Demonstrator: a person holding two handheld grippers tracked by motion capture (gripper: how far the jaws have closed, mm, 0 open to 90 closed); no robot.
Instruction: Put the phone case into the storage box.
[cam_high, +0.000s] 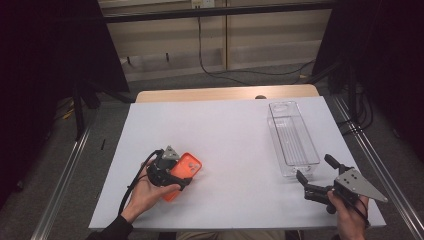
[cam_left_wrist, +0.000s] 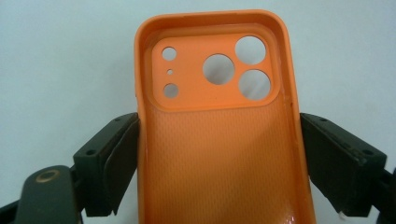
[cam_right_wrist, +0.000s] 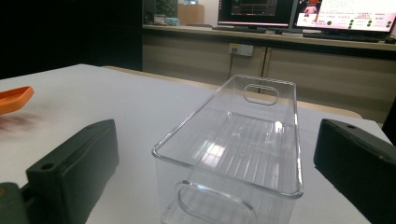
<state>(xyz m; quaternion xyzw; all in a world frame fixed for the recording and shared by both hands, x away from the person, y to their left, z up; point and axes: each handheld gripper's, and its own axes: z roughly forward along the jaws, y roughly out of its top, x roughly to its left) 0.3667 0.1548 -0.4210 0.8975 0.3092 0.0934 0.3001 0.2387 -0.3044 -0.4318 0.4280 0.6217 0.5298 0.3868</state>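
While left tool (cam_high: 176, 176) brackets orange phone case (cam_high: 186, 172) at worktop's (cam_high: 235, 135) 8 o'clock, I read jaws pressing case's long edges – wide grip, case inside face up, camera holes pointing away. Right tool (cam_high: 312, 176) gapes, nothing held, near end of clear bin (cam_high: 292, 137) just ahead at 4 o'clock. My guess: case goes to bin. Keep squeeze light – soft walls bow. Lift level, carry toward 3 o'clock, lower flat between walls.

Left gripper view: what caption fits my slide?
Left gripper clamps an orange phone case above the white table.
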